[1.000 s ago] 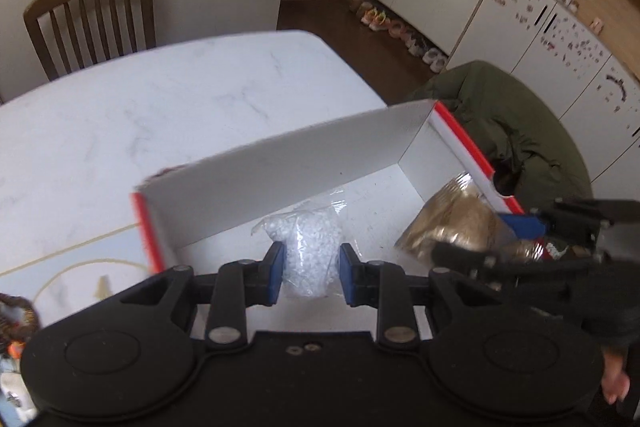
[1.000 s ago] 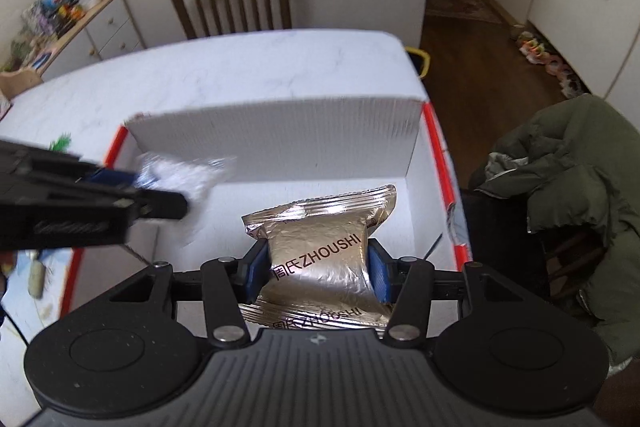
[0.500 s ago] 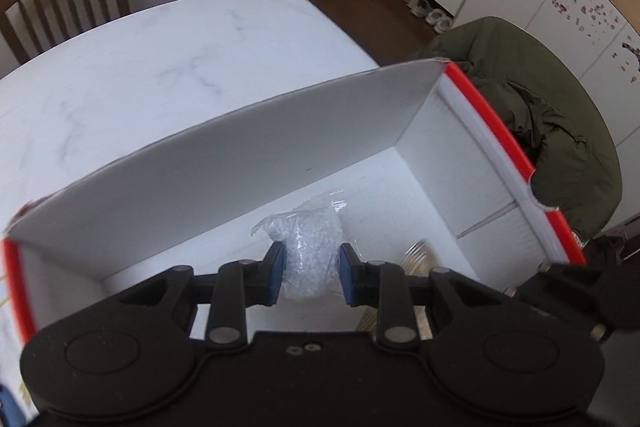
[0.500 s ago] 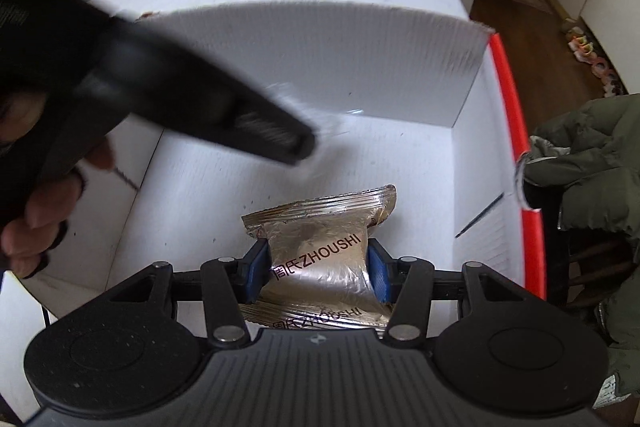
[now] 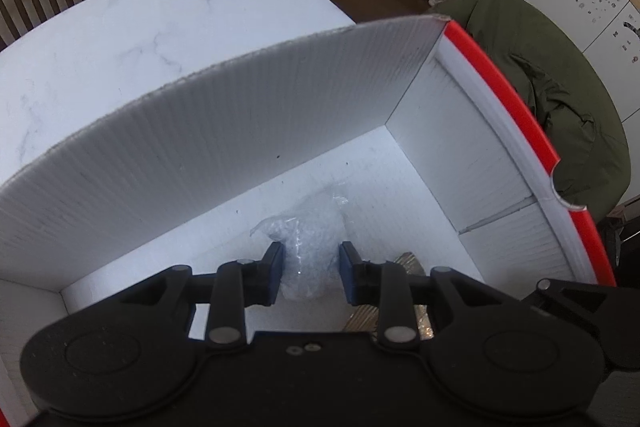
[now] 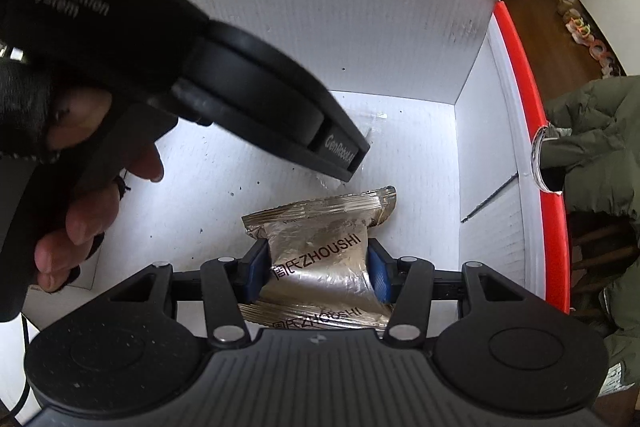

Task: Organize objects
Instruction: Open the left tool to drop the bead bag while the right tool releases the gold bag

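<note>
Inside white corrugated box (image 5: 208,147) on marble table (image 5: 120,27): left gripper (image 5: 310,273) clamps clear bag of white pellets (image 5: 310,247) low over box floor, toward far wall. Right gripper (image 6: 318,267) pinches silver ZHOUSHI snack packet (image 6: 320,247) near red-edged right wall. Green jacket (image 6: 596,155) just beside box's right edge.

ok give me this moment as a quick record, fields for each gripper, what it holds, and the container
left gripper: shut on clear bag of white pieces, inside the box
right gripper: shut on gold foil packet marked ZHOUSHI, inside the box
container: white corrugated box with red rim, open top
surface: white marble table
nearby: green jacket beside box
</note>
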`<state>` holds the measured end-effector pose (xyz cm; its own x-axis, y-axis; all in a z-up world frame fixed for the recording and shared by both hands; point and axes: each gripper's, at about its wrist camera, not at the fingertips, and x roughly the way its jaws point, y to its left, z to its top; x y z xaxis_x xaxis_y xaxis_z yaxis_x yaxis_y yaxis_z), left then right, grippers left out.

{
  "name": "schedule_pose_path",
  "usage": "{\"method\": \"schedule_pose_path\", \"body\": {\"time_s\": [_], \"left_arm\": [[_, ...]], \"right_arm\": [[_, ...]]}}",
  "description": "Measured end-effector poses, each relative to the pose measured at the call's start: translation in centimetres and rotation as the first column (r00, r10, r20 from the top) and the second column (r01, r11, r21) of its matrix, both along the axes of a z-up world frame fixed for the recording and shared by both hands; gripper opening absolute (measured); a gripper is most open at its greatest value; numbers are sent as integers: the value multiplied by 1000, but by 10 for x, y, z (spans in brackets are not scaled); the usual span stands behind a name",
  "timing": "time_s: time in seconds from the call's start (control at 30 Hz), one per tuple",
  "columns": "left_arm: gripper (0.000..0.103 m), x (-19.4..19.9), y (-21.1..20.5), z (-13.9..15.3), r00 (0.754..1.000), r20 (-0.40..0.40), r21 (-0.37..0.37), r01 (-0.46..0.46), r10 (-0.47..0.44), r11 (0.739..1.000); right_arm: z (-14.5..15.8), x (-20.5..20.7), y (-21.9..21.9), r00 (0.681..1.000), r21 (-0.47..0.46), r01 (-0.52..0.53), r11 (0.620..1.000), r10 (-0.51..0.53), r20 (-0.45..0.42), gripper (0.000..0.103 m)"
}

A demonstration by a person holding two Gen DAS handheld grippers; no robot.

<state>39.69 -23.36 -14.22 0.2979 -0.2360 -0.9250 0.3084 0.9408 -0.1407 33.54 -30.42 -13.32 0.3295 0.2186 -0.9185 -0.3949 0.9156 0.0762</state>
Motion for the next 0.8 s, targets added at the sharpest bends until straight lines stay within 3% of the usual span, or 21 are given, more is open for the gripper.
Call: {"method": "schedule_pose_path", "body": {"time_s": [0.3,0.37,0.43,0.8], "left_arm": [[36,2,3,1,999,-27,-4,-29,29,1000],[53,0,4,3,999,-21,-2,-28,28,1000],[64,-3,5,8,999,-3,1,-32,32,999],[74,-25,12,45,996,83,-17,-28,29,999]], "right_arm": [[7,-4,-3,1000,25,20,999,-20,9,52],[11,-7,-4,1000,32,18,999,-19,16,59],[14,-9,-4,999,35,20,999,-21,25,68],[47,-27,-15,995,89,31,996,-39,92,69]]}}
